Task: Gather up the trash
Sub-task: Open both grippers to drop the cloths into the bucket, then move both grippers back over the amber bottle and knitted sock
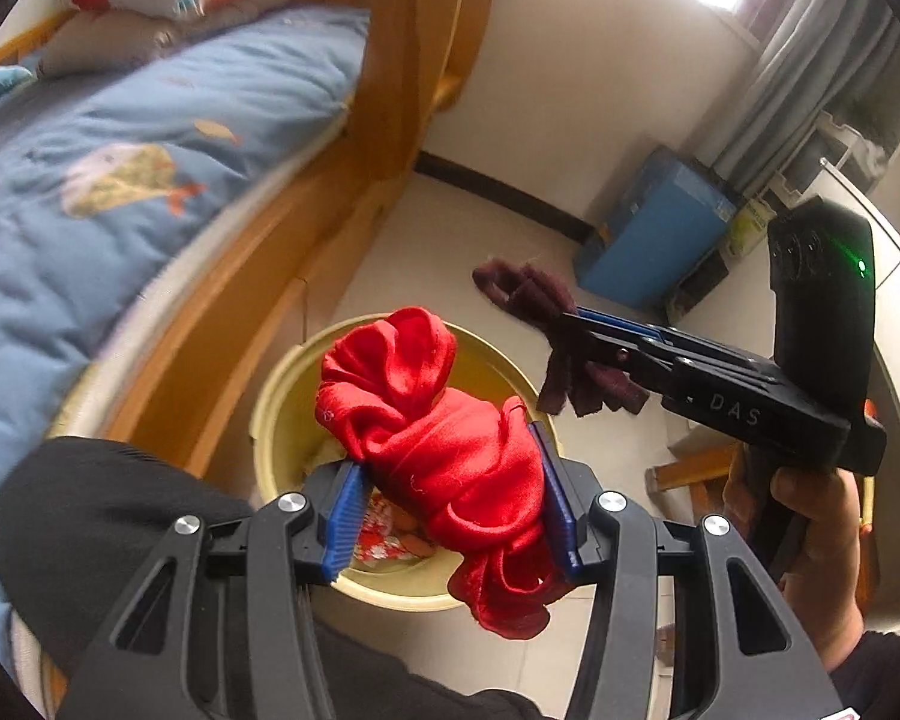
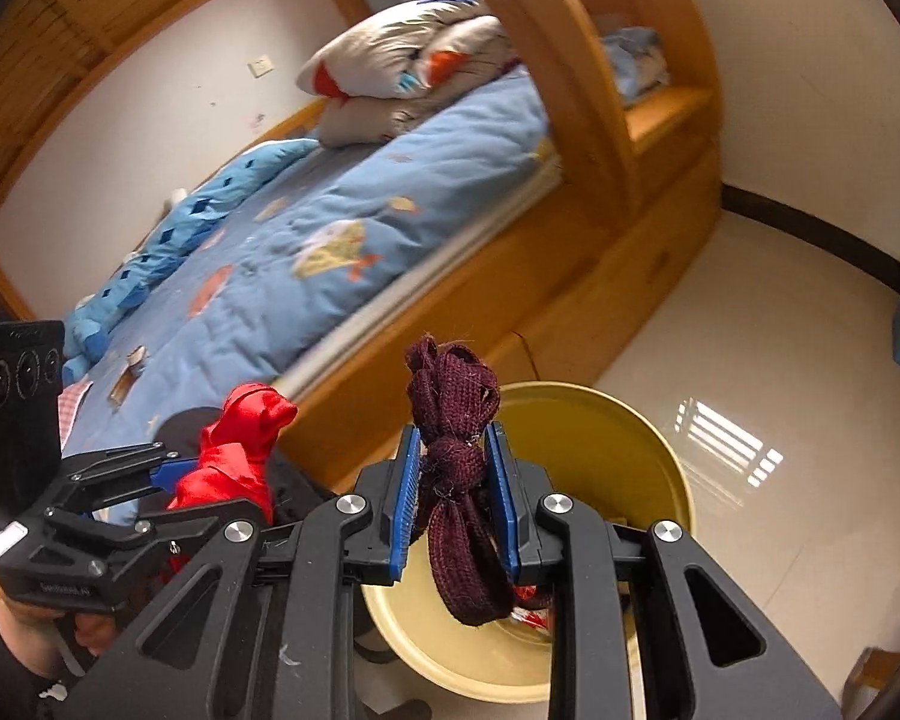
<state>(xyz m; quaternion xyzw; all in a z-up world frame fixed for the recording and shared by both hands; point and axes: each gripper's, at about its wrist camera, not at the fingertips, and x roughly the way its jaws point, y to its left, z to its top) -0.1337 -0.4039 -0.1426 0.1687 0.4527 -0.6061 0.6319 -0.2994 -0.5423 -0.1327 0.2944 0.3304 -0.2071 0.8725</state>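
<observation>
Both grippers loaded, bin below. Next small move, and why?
Probably open the left gripper first: its red cloth hangs right over the yellow bin, which already holds scraps. The right gripper, shut on the maroon knit cord, seems nearer the rim, so it may need to come further over the bin.

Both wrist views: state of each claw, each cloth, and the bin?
left claw: shut on red cloth
right claw: shut on maroon knit cloth
red cloth: bunched, held above the bin
maroon knit cloth: knotted, held over the bin
yellow bin: upright, no lid, some scraps inside
</observation>
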